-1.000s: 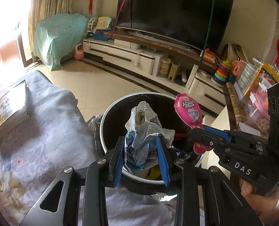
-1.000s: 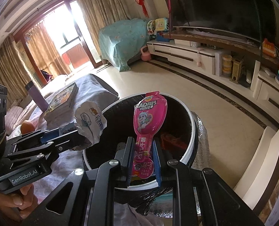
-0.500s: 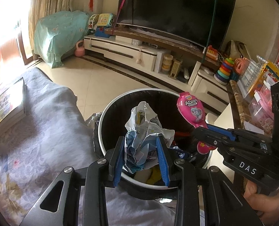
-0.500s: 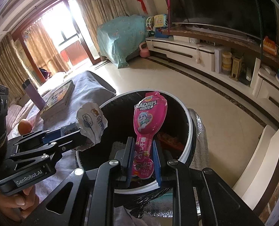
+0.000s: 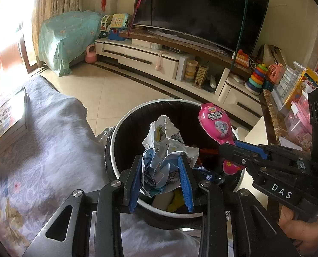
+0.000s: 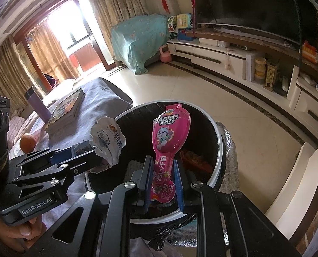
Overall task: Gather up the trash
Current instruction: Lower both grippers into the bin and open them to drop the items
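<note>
My left gripper [image 5: 161,171] clamps the crumpled wrapper [image 5: 165,150] at frame centre, above the trash bin [image 5: 124,126]; my right gripper [image 6: 163,180] pinches the pink candy packet [image 6: 169,135] likewise. I'd release both well inside the rim (wrappers drift).

The crumpled wrapper [image 5: 165,150] is white with pale blue print. The spoon-shaped packet [image 6: 169,137] is bright pink with a cartoon puppy. The bin [image 5: 114,141] is black inside with a white rim. The tablecloth [image 5: 43,141] is lavender, floral-patterned.
</note>
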Demonstrator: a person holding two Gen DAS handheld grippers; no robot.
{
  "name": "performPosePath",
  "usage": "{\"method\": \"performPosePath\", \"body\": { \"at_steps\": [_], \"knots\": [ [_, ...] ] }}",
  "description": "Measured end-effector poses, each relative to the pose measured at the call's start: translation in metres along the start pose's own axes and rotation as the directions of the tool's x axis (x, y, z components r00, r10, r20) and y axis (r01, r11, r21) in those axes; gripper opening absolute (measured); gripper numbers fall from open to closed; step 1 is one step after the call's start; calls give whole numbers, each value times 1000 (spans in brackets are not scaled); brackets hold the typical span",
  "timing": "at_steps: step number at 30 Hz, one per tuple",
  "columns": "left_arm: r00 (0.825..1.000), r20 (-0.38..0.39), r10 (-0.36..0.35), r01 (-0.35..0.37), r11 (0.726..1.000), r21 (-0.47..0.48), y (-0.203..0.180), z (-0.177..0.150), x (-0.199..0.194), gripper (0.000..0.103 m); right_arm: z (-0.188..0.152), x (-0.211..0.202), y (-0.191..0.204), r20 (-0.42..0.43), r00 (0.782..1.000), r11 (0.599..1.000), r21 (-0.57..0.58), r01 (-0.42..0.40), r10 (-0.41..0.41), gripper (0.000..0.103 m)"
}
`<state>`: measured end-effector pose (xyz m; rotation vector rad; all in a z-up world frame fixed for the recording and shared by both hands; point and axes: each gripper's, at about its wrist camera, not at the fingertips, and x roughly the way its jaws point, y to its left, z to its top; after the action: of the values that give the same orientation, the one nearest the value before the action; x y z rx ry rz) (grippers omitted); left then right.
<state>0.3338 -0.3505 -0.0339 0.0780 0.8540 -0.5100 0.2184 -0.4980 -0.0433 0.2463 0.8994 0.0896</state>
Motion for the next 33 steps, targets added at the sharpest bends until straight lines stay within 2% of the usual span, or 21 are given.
{"method": "performPosePath", "body": {
  "at_steps": [26, 31, 32, 33],
  "knots": [
    [1000, -20, 0, 1, 1000, 3, 1, 7, 8, 34, 0, 8, -2, -16, 1000, 1000, 2, 4, -4, 19],
    [1000, -22, 0, 0, 1000, 4, 3, 7, 6, 42, 1, 7, -5, -9, 1000, 1000, 10, -5, 5, 24],
    [1000, -20, 6, -5, 1000, 5, 4, 7, 5, 47, 2, 6, -6, -7, 1000, 1000, 17, -7, 7, 27],
    [1000, -15, 10, -10, 1000, 1, 5, 6, 2, 49, 2, 4, -7, -3, 1000, 1000, 24, -11, 11, 34]
  ]
}}
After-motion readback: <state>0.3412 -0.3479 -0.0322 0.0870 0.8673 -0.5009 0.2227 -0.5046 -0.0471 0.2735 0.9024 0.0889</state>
